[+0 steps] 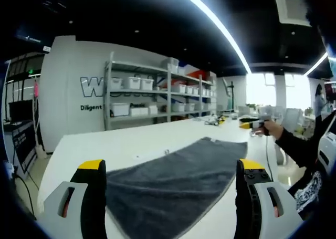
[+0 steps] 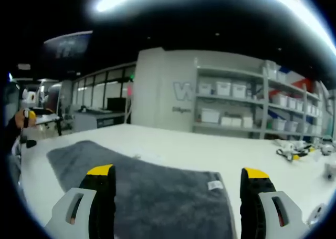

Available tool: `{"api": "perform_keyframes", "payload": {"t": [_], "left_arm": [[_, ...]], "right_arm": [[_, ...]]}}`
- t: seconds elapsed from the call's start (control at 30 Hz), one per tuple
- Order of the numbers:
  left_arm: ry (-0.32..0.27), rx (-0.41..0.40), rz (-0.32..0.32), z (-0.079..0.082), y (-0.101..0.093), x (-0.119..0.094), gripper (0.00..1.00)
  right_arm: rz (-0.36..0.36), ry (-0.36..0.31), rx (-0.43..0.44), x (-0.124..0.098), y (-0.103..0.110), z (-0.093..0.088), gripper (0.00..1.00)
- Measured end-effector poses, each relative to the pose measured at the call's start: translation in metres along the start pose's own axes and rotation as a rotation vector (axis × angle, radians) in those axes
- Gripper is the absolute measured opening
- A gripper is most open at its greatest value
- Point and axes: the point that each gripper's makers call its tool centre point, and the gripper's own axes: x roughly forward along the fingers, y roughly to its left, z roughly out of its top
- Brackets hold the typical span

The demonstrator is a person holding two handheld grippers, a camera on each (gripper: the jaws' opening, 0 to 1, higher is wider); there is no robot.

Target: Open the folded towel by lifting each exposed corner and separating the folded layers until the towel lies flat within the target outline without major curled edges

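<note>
A white tabletop (image 1: 157, 139) stands in a dark-ceilinged room with long strip lights (image 1: 210, 23). Metal shelves (image 1: 157, 94) with white bins stand against a grey wall (image 1: 68, 92); bright windows (image 1: 273, 92) are far off.

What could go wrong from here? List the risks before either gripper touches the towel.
1. The grey towel lies close to the white table's near edge, so a pull toward the person might drag it off.
2. The left gripper and right gripper are both open with nothing held; pinching several layers together would stop them from separating.
3. The towel's label corner could curl.
</note>
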Motion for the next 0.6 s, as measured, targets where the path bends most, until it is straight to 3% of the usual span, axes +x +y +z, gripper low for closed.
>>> {"api": "perform_keyframes", "payload": {"t": [0.27,0.6], "left_arm": [[-0.001,0.012,-0.064,-0.004,-0.009,-0.007,1.00],[0.002,0.009,-0.058,-0.004,-0.006,-0.012,1.00]], "right_arm": [[0.001,-0.003,0.012,-0.003,0.002,-0.005,1.00],[0.004,-0.006,0.020,-0.007,0.002,-0.006,1.00]]}}
